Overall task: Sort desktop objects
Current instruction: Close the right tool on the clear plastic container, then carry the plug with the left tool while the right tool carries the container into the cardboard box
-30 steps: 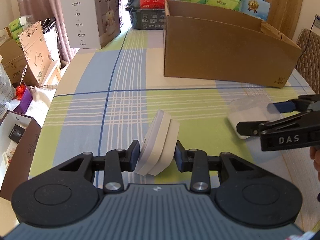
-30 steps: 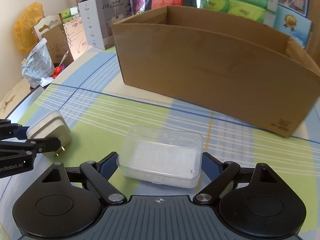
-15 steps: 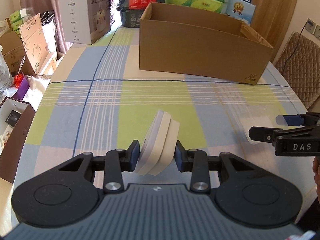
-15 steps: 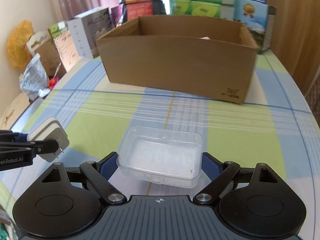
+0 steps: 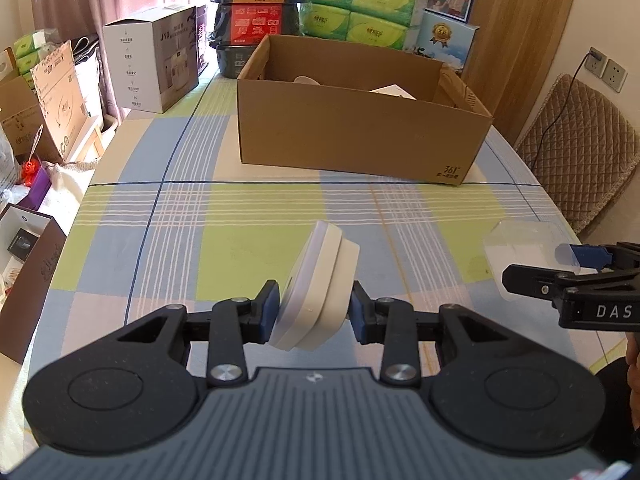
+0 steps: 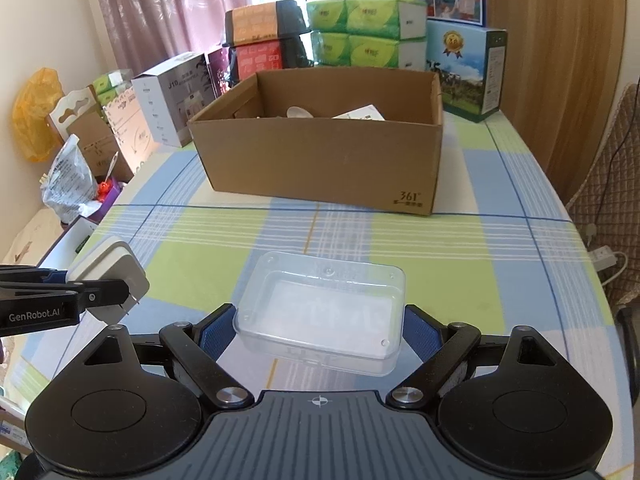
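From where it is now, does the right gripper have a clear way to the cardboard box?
Probably yes: only bare tablecloth lies between the right gripper, holding the clear container, and the open-topped cardboard box.

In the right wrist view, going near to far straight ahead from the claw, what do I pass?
Right claw shut on the clear plastic box → bare checked tablecloth → brown cardboard box → stacked green tissue packs at the back.

I'm keeping my left gripper (image 5: 314, 312) clamped, fingers level. My right gripper (image 6: 318, 326) is gripping wider, level beside it.
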